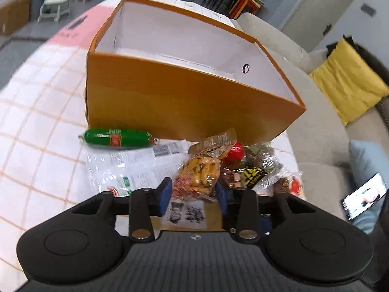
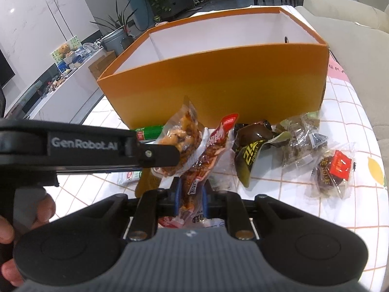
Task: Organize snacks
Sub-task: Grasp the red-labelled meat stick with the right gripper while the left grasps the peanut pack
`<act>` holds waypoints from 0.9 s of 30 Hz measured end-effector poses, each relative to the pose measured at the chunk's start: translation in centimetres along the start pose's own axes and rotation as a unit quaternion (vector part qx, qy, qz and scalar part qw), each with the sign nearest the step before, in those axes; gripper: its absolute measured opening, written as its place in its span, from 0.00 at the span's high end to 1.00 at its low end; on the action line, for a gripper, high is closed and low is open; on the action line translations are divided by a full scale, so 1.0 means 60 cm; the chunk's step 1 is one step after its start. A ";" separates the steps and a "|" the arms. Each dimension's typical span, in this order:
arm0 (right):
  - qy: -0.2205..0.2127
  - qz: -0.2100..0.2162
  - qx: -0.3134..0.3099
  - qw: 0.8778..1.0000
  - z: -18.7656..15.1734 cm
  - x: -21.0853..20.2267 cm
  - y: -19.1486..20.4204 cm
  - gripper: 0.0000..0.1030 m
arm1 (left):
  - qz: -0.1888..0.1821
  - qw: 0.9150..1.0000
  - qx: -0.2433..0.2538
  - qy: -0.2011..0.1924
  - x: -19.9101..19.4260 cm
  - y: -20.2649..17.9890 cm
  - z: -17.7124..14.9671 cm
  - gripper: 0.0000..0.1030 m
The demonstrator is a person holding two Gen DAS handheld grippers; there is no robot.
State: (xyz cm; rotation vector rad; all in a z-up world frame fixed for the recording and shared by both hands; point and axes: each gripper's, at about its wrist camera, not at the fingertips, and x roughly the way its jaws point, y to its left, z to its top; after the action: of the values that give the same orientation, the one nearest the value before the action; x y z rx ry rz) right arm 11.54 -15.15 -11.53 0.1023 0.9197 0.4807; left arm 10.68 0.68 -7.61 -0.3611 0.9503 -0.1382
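Snacks lie in a small heap on the desk [image 2: 340, 112], just in front of a big orange box [image 1: 184, 97]. The box is open on top and white inside, and it looks bare where the inside shows.

The left gripper [image 1: 193, 192] has its blue pads on both sides of a clear pack of yellow-brown bites [image 1: 201, 172]. The pack sits between the pads, and they seem to press it lightly. In the right wrist view this same pack [image 2: 181, 143] is lifted off the desk at the tip of that gripper.

The right gripper [image 2: 192, 194] is almost shut and pinches a long red pack [image 2: 206, 155] that stands up tilted between its pads.

A green sausage stick [image 1: 116, 138] lies near the front wall of the box, toward the left edge of the desk. A clear wrapper with print [image 1: 126, 168] lies flat beside it. On the right side of the heap lie a dark pack with yellow letters [image 2: 250, 153], a clear bag of small wrapped bits [image 2: 301, 141] and a dark snack with a red label [image 2: 333, 170], which is closest to the right edge.

A person's hand [image 2: 14, 231] holds the left gripper's handle at the left of that view.
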 end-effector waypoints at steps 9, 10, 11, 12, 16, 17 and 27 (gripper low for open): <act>0.000 0.001 -0.002 1.000 0.004 0.011 0.006 0.86 | 0.059 0.993 0.100 0.014 0.014 -0.038 0.017 0.41; 0.000 0.001 -0.004 1.000 0.005 0.013 0.008 0.86 | 0.062 0.993 0.104 0.015 0.015 -0.038 0.019 0.43; -0.001 0.001 -0.004 1.000 0.005 0.015 0.009 0.85 | 0.064 0.992 0.110 0.016 0.017 -0.041 0.021 0.44; -0.001 0.000 -0.002 1.000 0.007 0.017 0.009 0.84 | 0.065 0.991 0.113 0.019 0.019 -0.043 0.023 0.45; 0.000 0.001 0.012 1.000 0.012 0.030 0.004 0.84 | 0.079 0.990 0.109 0.042 0.031 -0.042 0.029 0.50; 0.000 0.002 0.016 1.000 0.013 0.033 0.003 0.84 | 0.094 0.989 0.108 0.045 0.031 -0.042 0.030 0.53; -0.003 0.011 0.031 0.999 0.029 0.056 0.002 0.77 | 0.080 0.993 0.061 0.065 0.025 0.000 0.030 0.69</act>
State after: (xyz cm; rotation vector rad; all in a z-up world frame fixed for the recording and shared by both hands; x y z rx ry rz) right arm 14.57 -13.33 -12.95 0.1700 0.9295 0.4713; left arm 13.05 0.70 -7.81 -0.1628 1.0909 -0.0728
